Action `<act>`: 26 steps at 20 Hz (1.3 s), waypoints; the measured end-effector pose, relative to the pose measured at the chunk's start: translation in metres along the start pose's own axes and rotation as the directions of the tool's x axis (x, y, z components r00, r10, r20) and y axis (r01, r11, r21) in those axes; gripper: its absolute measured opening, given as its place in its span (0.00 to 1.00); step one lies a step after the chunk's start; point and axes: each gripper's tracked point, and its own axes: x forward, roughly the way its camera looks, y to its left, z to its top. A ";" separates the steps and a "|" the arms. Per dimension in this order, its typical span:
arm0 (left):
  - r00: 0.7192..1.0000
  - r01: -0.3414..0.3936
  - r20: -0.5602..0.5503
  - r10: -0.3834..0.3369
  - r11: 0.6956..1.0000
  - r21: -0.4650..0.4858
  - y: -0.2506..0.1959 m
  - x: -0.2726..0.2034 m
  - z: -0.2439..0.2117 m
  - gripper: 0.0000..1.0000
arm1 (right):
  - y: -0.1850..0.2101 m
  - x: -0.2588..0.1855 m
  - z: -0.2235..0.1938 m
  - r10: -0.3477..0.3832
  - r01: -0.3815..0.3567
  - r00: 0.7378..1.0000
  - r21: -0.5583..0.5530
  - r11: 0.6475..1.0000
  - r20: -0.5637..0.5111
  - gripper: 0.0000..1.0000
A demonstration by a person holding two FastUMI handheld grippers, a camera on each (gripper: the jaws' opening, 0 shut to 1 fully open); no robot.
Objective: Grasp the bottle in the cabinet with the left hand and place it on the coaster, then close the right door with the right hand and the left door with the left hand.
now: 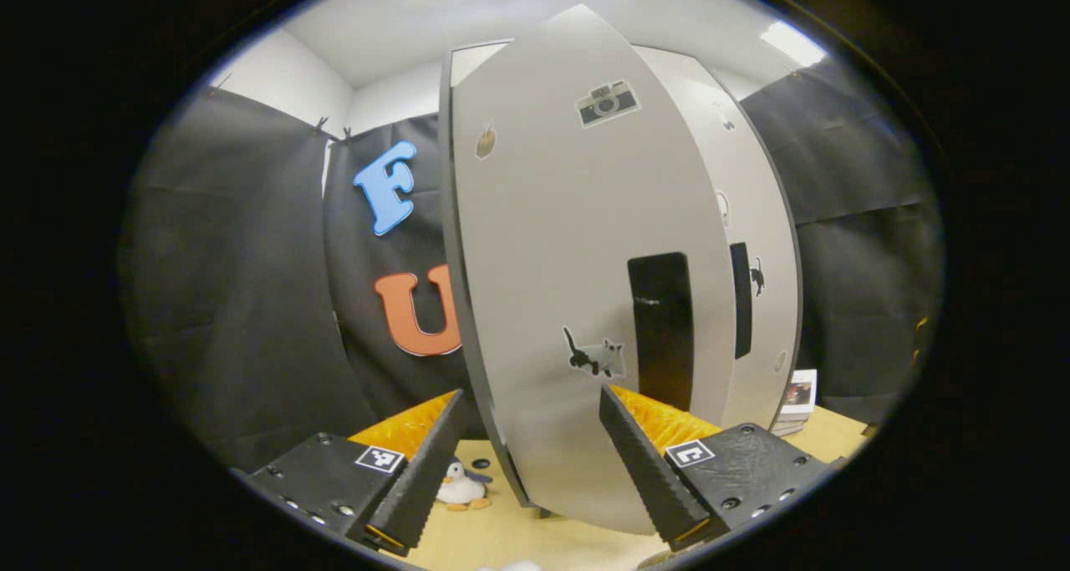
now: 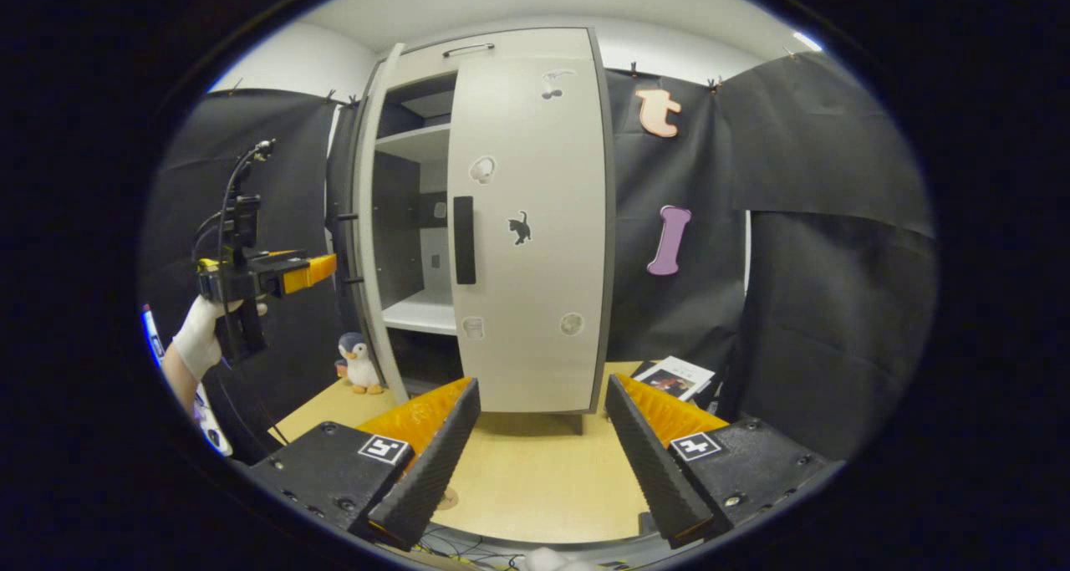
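Note:
The grey cabinet's left door (image 1: 568,262) stands open and looms close in the left gripper view, its black handle (image 1: 660,328) just above my right finger. My left gripper (image 1: 535,504) is open with nothing in it, facing the door's outer face. In the right gripper view, the right door (image 2: 527,237) lies shut against the cabinet, and the left door (image 2: 368,220) swings out edge-on. A gloved hand holds the left gripper (image 2: 322,270) beside that open door. My right gripper (image 2: 539,471) hangs open over the table, back from the cabinet. The visible shelf (image 2: 418,312) is bare.
A toy penguin (image 2: 359,362) stands on the wooden table (image 2: 535,487) by the cabinet's left foot, also seen as penguin (image 1: 460,487). Booklets (image 2: 673,379) lie at the cabinet's right side. Black cloth walls close in the booth.

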 end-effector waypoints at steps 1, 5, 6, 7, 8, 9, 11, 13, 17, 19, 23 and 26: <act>1.000 0.006 -0.007 -0.006 1.000 -0.013 -0.004 -0.001 -0.002 0.97 | -0.004 -0.004 0.000 -0.010 0.010 1.000 0.006 1.000 0.005 0.99; 1.000 -0.004 -0.008 0.004 0.999 -0.049 -0.006 -0.015 -0.003 0.97 | -0.008 -0.005 0.003 -0.028 0.027 1.000 0.020 0.999 0.011 0.99; 1.000 -0.006 -0.009 0.006 0.999 -0.046 -0.007 -0.022 -0.004 0.97 | -0.010 -0.005 0.004 -0.034 0.034 0.999 0.022 0.999 0.012 0.99; 1.000 -0.012 -0.014 0.012 0.999 -0.039 -0.006 -0.030 -0.005 0.97 | -0.010 -0.005 0.006 -0.041 0.040 0.999 0.024 0.999 0.015 0.99; 1.000 -0.018 -0.013 0.018 0.999 -0.035 -0.004 -0.037 -0.004 0.97 | -0.009 -0.004 0.006 -0.045 0.044 0.999 0.025 0.999 0.018 0.99; 1.000 -0.015 -0.011 0.015 0.999 -0.039 -0.005 -0.044 -0.003 0.97 | -0.008 -0.003 0.007 -0.046 0.046 0.999 0.024 0.999 0.020 0.99; 1.000 -0.001 -0.002 0.001 0.998 -0.058 -0.011 -0.061 0.000 0.97 | -0.006 -0.001 0.011 -0.051 0.050 0.998 0.016 0.999 0.031 0.99; 1.000 0.002 0.005 -0.001 0.998 -0.061 -0.012 -0.077 0.002 0.97 | -0.003 0.000 0.016 -0.056 0.056 0.997 0.011 0.998 0.052 0.99; 1.000 -0.004 0.004 0.004 0.997 -0.077 -0.013 -0.105 0.000 0.97 | 0.004 0.000 0.025 -0.064 0.063 0.994 0.015 0.998 0.094 0.99; 1.000 -0.005 -0.009 0.005 0.995 -0.098 -0.015 -0.114 -0.007 0.97 | 0.007 0.000 0.026 -0.066 0.065 0.992 0.010 0.998 0.103 0.99; 0.999 -0.033 -0.030 0.030 0.993 -0.111 -0.010 -0.127 -0.018 0.97 | 0.015 0.002 0.026 -0.058 0.057 0.992 0.012 0.998 0.113 0.99; 0.998 -0.054 -0.041 0.050 0.993 -0.104 -0.004 -0.131 -0.022 0.97 | 0.021 0.002 0.025 -0.047 0.046 0.993 0.008 0.999 0.112 0.99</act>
